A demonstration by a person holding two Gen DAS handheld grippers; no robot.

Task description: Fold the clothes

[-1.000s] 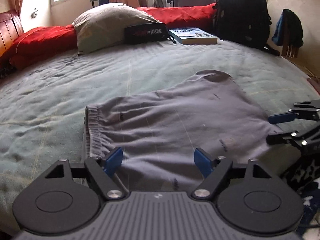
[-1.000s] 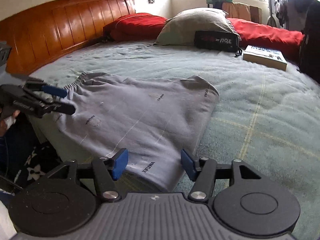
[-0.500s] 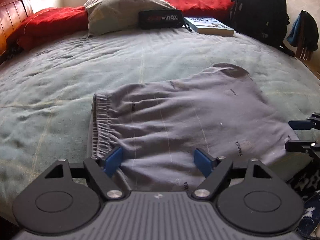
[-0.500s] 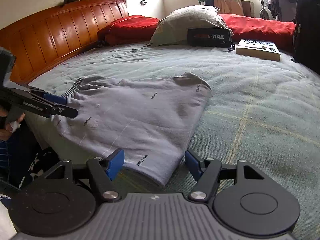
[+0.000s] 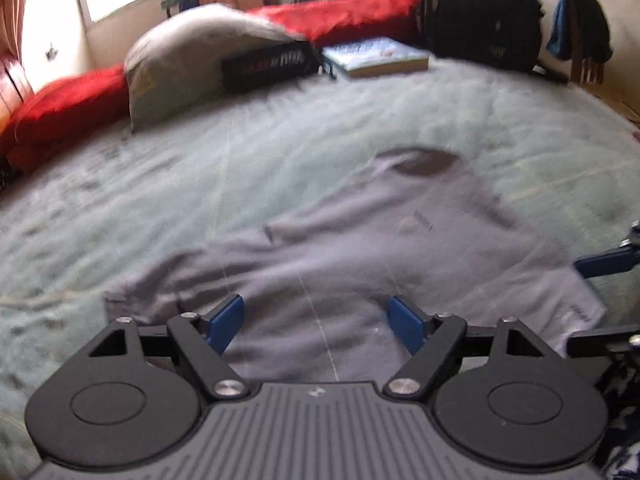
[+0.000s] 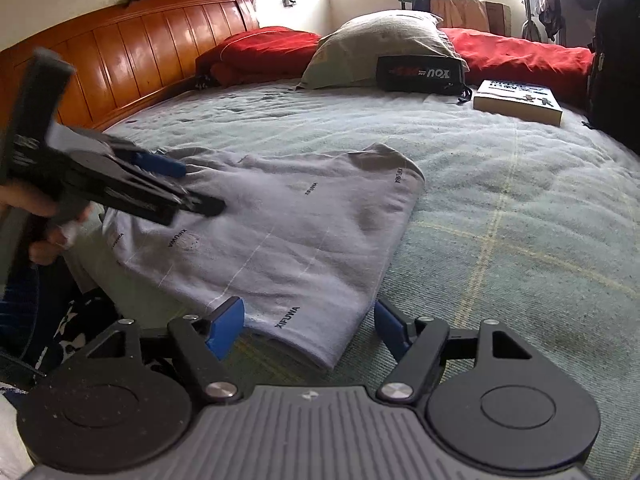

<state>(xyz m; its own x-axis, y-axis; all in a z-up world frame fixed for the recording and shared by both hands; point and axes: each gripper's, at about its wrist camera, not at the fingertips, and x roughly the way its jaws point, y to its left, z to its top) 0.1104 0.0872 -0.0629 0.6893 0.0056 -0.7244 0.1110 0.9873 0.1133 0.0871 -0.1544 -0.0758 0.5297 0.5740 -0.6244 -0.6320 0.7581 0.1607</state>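
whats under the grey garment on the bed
The grey garment lies flat on the green blanket, which shows all around it. Nothing else peeks out at its edges. Whatever sits beneath its middle is covered, so I cannot tell.

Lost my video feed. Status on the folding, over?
Left gripper open above the grey garment. Right gripper opening at its near corner, gripping nothing. Garment flat on the bed. Nothing in the way.

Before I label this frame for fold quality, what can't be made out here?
- Left wrist view: motion blur smears the grey garment; its hem and printed words are unreadable.
- Right wrist view: left hand-held gripper covers the garment's far-left edge.
- Right wrist view: the book title is too small to read.
- Right wrist view: the backpack is cut off by the right edge.
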